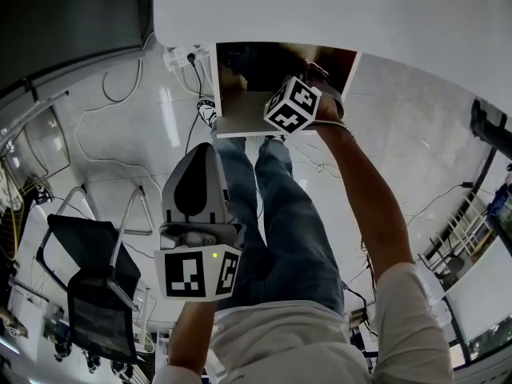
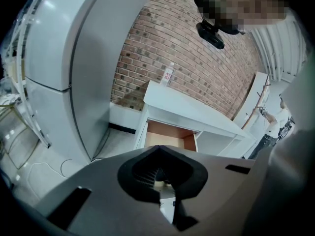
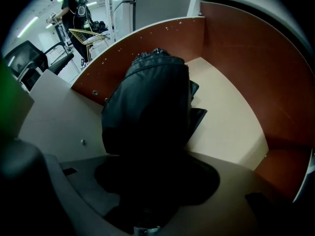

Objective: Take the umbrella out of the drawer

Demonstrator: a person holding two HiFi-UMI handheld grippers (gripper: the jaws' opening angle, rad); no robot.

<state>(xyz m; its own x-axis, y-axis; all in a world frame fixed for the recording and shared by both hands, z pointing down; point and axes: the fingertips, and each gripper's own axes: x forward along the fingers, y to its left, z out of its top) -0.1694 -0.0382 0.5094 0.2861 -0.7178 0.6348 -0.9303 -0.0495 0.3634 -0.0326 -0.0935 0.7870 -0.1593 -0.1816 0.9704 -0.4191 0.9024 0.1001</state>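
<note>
- Look for the umbrella [image 3: 147,102] inside the open drawer [image 3: 246,68]: black, folded, in its sleeve, lying on the pale drawer floor close to the reddish-brown left wall, near end up between the jaws.
- Read the right gripper [image 1: 310,82] as spread wide, astride that near end (pad contact lost in the dark down there, so no telling yet about a real bite).
- Close squarely across the thick body of the bundle, not on loose sleeve fabric or the dark flaps at its right side; a pinch on cloth alone would probably slip.
- Squeeze to firm resistance, then lift straight up, clear of the drawer walls and past the edge of the white cabinet top [image 1: 320,14], before swinging out.
- Watch the far end for snagging on the back wall (probably the main risk here).
- Pose, right side: forearm [image 1: 364,190] stretched forward and down, wrist bent, gripper aimed steeply into the drawer, marker cube uppermost.
- Pose, left side: left gripper [image 1: 200,162] held back near the waist, well apart from the drawer, tilted moderately down toward it, jaws together on nothing (a spare hand, free to steady the drawer front if needed).
</note>
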